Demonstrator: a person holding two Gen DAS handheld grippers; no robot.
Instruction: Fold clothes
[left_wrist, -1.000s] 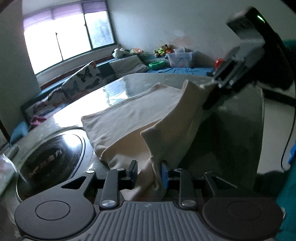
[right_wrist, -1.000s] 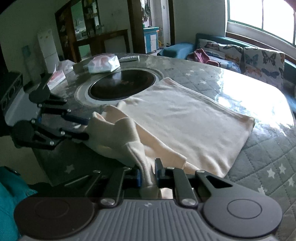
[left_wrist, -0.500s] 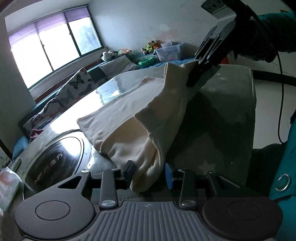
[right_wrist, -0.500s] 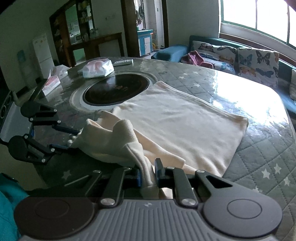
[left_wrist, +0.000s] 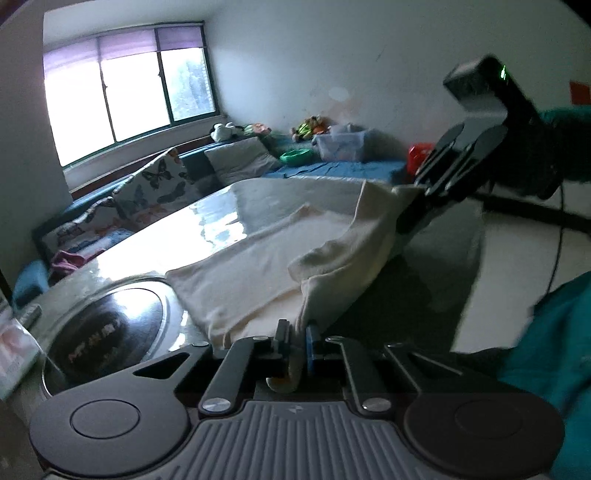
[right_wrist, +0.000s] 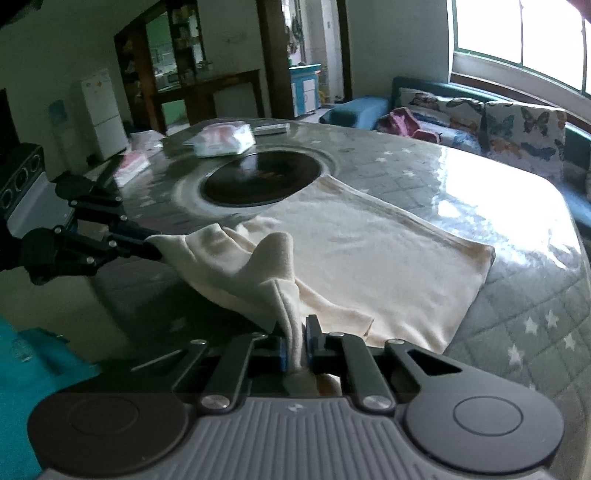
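My left gripper (left_wrist: 296, 334), open around the cloth (left_wrist: 258, 258) a second ago, is closing and now pinches its edge. Both my grippers have lifted the near edge higher off the table (right_wrist: 517, 332).

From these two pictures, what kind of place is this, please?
Most likely a living and dining room in a home. A sofa with butterfly cushions stands under a window, a white fridge stands by a doorway, and the round table has a built-in cooktop.
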